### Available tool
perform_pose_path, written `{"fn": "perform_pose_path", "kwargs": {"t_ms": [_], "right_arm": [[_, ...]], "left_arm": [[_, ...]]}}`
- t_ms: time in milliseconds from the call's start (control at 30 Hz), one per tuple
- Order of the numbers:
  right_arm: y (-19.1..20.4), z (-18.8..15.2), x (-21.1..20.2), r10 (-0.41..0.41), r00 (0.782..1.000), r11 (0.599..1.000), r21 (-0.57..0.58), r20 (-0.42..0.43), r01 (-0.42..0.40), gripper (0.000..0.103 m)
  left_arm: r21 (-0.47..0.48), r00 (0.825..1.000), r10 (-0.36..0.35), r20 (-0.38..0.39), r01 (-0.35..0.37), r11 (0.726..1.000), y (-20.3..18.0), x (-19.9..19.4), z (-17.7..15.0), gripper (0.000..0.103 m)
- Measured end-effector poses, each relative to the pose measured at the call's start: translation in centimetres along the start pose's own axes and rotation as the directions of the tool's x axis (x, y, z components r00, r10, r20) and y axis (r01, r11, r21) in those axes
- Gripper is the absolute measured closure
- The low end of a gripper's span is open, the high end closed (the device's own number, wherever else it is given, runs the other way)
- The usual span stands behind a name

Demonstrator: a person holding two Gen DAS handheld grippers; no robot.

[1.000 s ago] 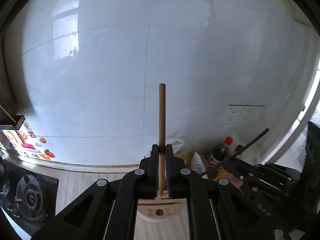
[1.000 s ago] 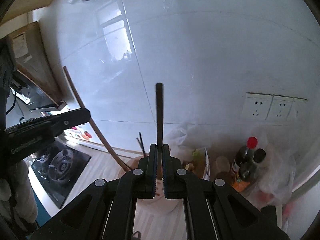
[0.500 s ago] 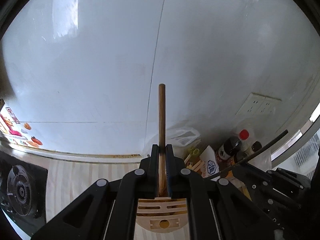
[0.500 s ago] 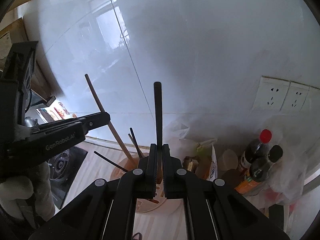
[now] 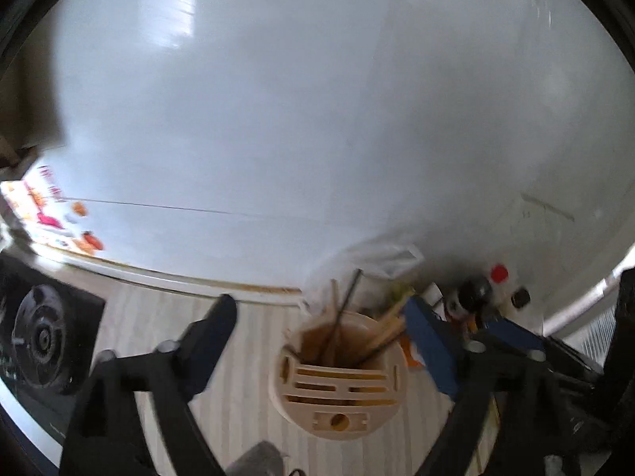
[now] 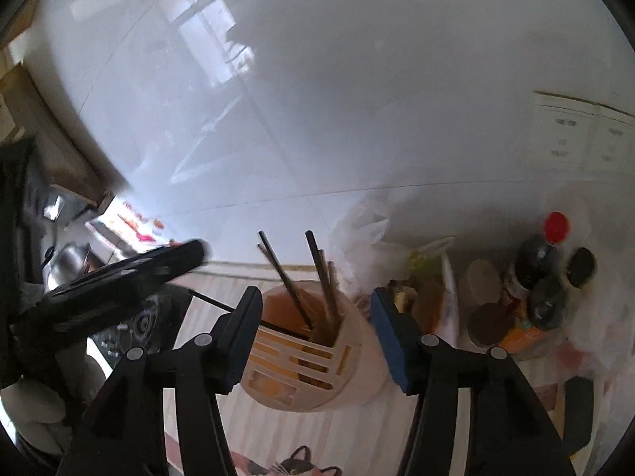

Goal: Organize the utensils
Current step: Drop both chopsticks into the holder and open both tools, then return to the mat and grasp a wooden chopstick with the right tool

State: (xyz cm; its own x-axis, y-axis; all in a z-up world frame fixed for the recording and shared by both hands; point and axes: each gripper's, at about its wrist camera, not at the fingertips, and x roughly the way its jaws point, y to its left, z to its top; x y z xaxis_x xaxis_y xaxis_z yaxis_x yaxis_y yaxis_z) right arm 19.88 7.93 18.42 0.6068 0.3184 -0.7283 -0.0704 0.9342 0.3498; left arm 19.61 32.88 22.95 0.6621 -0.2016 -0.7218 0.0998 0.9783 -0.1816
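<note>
A beige slotted utensil holder [image 5: 337,388] stands on the striped counter by the wall, with several sticks and chopsticks [image 5: 341,317] upright in it. It also shows in the right wrist view [image 6: 309,361], with dark and wooden chopsticks [image 6: 321,273] sticking up. My left gripper [image 5: 321,329] is open and empty, its jaws wide on either side of the holder. My right gripper [image 6: 315,309] is open and empty, just above and in front of the holder. The left gripper [image 6: 119,277] shows at left in the right wrist view.
Sauce bottles [image 6: 543,277] with red and black caps, jars and plastic bags crowd the counter right of the holder. A black gas hob [image 5: 39,333] lies at the left. A white tiled wall [image 5: 317,119] with sockets [image 6: 583,135] stands close behind.
Both grippers have opened and let go of their sticks: the wooden stick and the dark chopstick now stand in the holder. Both cameras have tilted down toward the holder.
</note>
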Motion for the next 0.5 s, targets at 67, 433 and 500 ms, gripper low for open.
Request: {"fn": "perform_pose_path", "kwargs": {"t_ms": [67,433,500], "right_arm": [[-1.0,-0.8,-1.2,-0.009,1.0,0.999,0.031,0.024,0.009,0.044],[-10.5,-9.8,-6.7,-0.225,0.971,0.956,0.211,0.087,0.202,0.014],[-13.1,-12.2,-6.6,-0.282,0.959,0.933,0.241,0.032,0.266,0.012]], "left_arm": [[-0.016,0.999,0.03,0.036,-0.03,0.999,0.6,-1.0,-1.3,0.003],[0.107,0.993,0.11,-0.046,-0.104,0.989,-3.6,1.4,-10.5,0.0],[0.141,0.99,0.109,-0.088,-0.096,0.985,-5.7,2.9,-12.5,0.0]]}}
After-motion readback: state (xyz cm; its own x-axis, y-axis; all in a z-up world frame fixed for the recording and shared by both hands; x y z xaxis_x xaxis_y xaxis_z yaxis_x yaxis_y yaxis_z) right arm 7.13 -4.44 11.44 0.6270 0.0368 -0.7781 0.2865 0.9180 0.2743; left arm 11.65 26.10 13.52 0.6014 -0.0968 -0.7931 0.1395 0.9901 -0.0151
